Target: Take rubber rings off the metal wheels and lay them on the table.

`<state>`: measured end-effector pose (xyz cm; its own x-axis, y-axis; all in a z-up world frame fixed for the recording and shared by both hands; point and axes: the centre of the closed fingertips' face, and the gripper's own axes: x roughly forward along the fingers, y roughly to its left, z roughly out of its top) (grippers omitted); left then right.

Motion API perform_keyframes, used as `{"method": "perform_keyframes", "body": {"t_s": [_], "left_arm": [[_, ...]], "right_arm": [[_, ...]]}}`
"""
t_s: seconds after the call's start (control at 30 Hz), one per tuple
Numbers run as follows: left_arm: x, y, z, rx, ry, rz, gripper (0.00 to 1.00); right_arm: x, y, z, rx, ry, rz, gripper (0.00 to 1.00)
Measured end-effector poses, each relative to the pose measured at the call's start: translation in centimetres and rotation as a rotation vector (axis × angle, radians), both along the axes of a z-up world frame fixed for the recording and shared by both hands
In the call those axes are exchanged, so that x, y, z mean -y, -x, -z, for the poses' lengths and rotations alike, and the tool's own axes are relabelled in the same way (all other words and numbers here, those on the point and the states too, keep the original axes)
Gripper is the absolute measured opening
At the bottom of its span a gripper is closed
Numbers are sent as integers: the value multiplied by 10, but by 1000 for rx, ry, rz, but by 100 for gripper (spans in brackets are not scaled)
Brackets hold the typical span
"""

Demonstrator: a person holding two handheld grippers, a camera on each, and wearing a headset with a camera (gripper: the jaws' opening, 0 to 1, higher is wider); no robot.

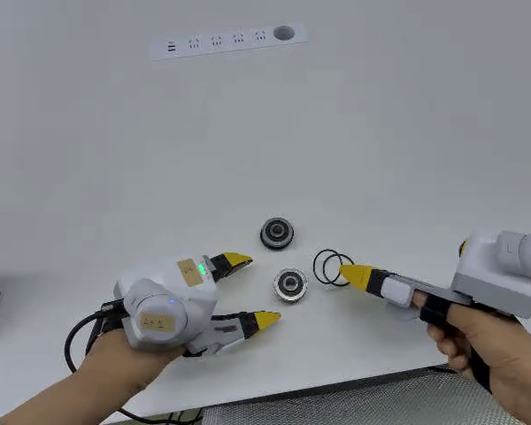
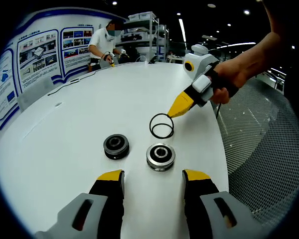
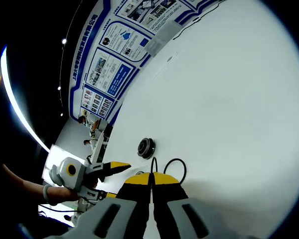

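Left gripper [image 1: 253, 289], jaws apart, sits just left of bare silver metal wheel [image 1: 289, 284]. Dark wheel with black rubber ring on [image 1: 277, 233] lies just beyond it, nearer left gripper. Two loose black rubber rings [image 1: 332, 267] lie flat just right of it. Right gripper [image 1: 354, 274], jaws together, has tip at rings.

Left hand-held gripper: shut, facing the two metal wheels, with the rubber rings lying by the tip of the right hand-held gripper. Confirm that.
Not right: the left hand-held gripper is open, not shut; the left gripper view shows its jaws standing well apart. The rest holds: it faces the two metal wheels, and the rubber rings lie by the tip of the right hand-held gripper.
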<state>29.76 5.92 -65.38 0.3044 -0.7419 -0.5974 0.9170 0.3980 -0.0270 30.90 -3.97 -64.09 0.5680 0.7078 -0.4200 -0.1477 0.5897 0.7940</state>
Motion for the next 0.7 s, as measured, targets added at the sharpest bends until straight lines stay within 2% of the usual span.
{"method": "perform_keyframes", "body": {"t_s": [0.27,0.4,0.7], "left_arm": [[-1,0,0,-5,-3,-5,48],[-2,0,0,-6,-3,-7,47],[-2,-2,-1,-7,1,-13,46]], "right_arm": [[5,0,11,-26,60,14,2],[6,0,14,-24,77,6,7],[7,3,16,2,141,-31,10]]}}
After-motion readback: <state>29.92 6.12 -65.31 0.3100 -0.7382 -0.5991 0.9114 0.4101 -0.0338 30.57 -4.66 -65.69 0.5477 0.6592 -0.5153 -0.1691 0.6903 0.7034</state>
